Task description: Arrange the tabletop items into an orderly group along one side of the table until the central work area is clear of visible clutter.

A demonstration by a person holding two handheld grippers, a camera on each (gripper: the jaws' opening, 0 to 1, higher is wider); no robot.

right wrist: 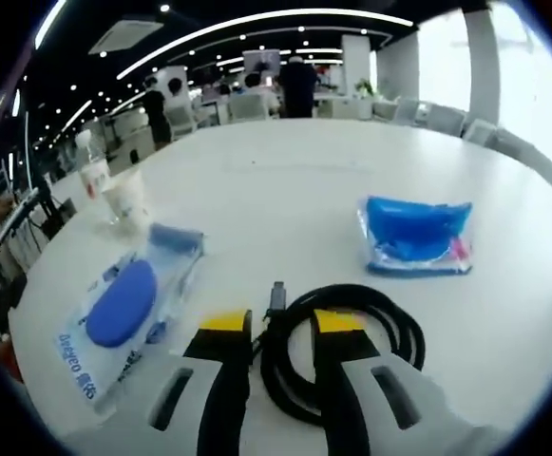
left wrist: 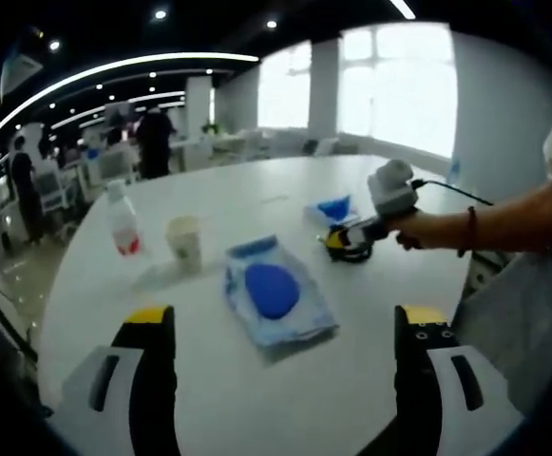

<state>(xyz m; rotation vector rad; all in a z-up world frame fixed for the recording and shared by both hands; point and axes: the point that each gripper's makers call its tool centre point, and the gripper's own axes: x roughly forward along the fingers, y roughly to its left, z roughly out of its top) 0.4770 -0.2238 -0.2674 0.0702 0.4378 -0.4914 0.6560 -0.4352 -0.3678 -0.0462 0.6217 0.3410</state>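
On the white round table (left wrist: 209, 380) lie a clear packet with a blue oval pad (left wrist: 274, 290) (right wrist: 123, 304) and a smaller blue packet (left wrist: 333, 207) (right wrist: 416, 236). A paper cup (left wrist: 185, 242) (right wrist: 128, 204) and a plastic bottle (left wrist: 122, 218) (right wrist: 93, 171) stand together at the table's edge. My left gripper (left wrist: 285, 323) is open, its jaws wide apart just short of the pad packet. My right gripper (right wrist: 280, 328) (left wrist: 352, 239), held by a hand, has its jaws close together around one side of a coiled black cable (right wrist: 352, 351) resting on the table.
The cable's plug (right wrist: 276, 294) points away from the jaws. A person's forearm (left wrist: 504, 218) reaches in from the right. Beyond the table are desks, chairs and standing people (left wrist: 152, 138). Bright windows (left wrist: 399, 85) are behind.
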